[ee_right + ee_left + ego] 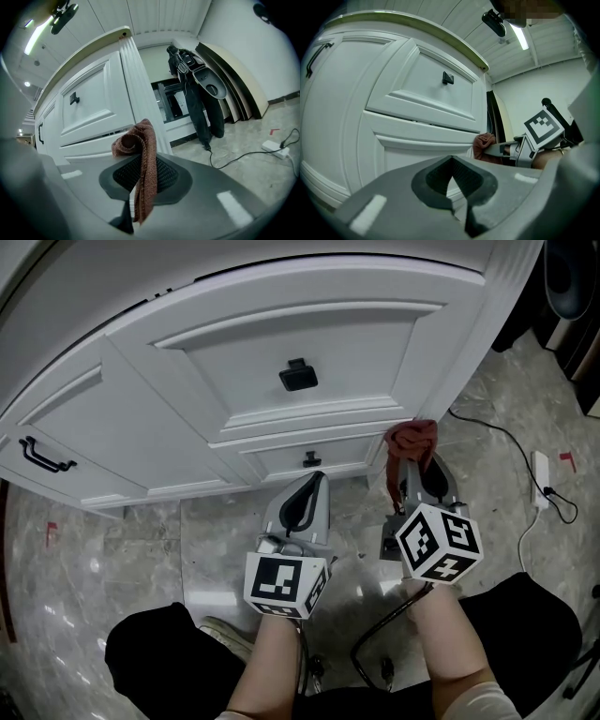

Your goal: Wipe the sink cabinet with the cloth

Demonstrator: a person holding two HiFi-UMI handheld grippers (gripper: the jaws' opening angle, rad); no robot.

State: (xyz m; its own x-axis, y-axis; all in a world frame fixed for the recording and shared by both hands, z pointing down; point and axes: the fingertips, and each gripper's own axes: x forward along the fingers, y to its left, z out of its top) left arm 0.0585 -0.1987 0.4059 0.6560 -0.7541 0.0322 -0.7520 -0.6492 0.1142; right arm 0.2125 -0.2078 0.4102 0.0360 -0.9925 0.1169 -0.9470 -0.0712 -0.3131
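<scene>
Right gripper (410, 465) clamping rust-brown cloth (411, 437), holding it near lower right corner of sink cabinet (319, 324). Left gripper (307, 491) idling, jaws together, empty. Wiping seemingly just beginning; next move calling for pressing cloth flat against panel.

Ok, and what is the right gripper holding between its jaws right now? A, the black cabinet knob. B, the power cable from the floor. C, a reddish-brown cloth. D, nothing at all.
C: in the right gripper view, the right gripper has its jaws shut on a reddish-brown cloth, which bunches up above them and hangs down between the pads.
</scene>
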